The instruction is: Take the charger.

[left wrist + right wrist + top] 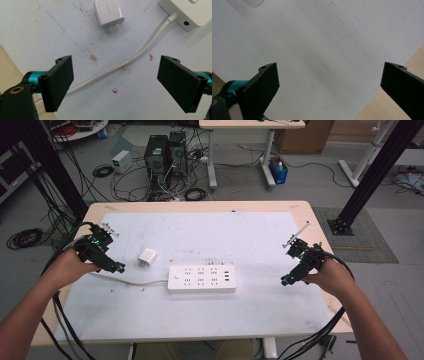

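Left hand-held gripper (115, 85) gapes above cable (140, 53) (charger (108, 13) print illegible).

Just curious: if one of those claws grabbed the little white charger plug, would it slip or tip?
The charger looks small and boxy, so probably light and stiff. Its smooth white shell might slip a little. Lying flat on the mat, it seems unlikely to roll.

Place: you are working in a robotics or electronics lab | Signs: two desktop tower computers (165, 153) sit on the bare floor beyond the table's far edge | loose cables (127, 182) sprawl around them | black framing struts (378, 167) flank your stained white mat (210, 227) | a second workbench (250, 125) stands behind.
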`<control>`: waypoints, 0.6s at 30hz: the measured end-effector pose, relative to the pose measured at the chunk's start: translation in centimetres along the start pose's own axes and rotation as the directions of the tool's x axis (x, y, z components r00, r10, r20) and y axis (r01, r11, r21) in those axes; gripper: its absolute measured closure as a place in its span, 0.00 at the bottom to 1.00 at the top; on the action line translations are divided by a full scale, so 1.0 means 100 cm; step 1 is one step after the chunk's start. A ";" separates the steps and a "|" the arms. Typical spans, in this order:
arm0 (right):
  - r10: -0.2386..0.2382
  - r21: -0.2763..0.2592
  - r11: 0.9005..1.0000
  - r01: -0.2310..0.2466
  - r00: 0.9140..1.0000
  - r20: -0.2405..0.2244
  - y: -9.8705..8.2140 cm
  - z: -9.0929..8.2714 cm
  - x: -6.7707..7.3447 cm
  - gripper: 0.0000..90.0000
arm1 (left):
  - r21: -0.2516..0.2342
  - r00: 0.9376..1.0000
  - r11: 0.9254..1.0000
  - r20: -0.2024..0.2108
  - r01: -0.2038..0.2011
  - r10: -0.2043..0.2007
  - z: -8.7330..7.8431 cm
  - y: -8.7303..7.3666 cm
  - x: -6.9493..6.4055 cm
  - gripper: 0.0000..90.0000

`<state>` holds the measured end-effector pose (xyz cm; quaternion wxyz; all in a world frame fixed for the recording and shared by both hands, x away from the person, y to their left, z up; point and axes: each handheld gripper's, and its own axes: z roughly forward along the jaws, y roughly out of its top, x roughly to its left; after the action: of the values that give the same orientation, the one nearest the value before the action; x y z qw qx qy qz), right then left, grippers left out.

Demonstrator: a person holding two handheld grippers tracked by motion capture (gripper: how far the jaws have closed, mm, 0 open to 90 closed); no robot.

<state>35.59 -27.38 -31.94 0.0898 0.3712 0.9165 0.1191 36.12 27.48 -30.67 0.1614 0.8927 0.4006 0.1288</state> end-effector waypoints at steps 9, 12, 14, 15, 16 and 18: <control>0.007 -0.007 1.000 -0.007 1.000 0.006 -0.003 -0.003 0.001 0.01 | -0.017 1.000 1.000 -0.009 0.025 -0.025 -0.002 0.003 0.000 0.15; 0.005 -0.012 1.000 -0.005 1.000 0.005 -0.004 -0.002 0.000 0.01 | -0.017 0.999 0.999 -0.014 0.035 -0.035 0.000 0.004 0.000 0.15; 0.013 -0.013 1.000 -0.012 1.000 0.008 -0.003 -0.001 -0.001 0.01 | -0.020 0.997 0.997 -0.017 0.074 -0.074 0.004 0.007 0.001 0.15; 0.013 -0.013 1.000 -0.012 1.000 0.008 -0.003 -0.001 -0.001 0.01 | -0.020 0.997 0.997 -0.017 0.074 -0.074 0.004 0.007 0.001 0.15; 0.014 -0.013 1.000 -0.014 1.000 0.006 -0.004 0.000 -0.002 0.01 | -0.022 0.994 0.994 -0.011 0.105 -0.105 0.008 0.009 0.002 0.15; 0.017 -0.008 1.000 -0.017 1.000 0.006 -0.004 0.002 -0.002 0.01 | -0.024 0.993 0.993 -0.011 0.119 -0.120 0.010 0.009 0.002 0.15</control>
<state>35.54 -27.72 -32.24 0.0933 0.3791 0.9125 0.1225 37.21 26.87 -31.21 0.1769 0.8644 0.4526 0.1290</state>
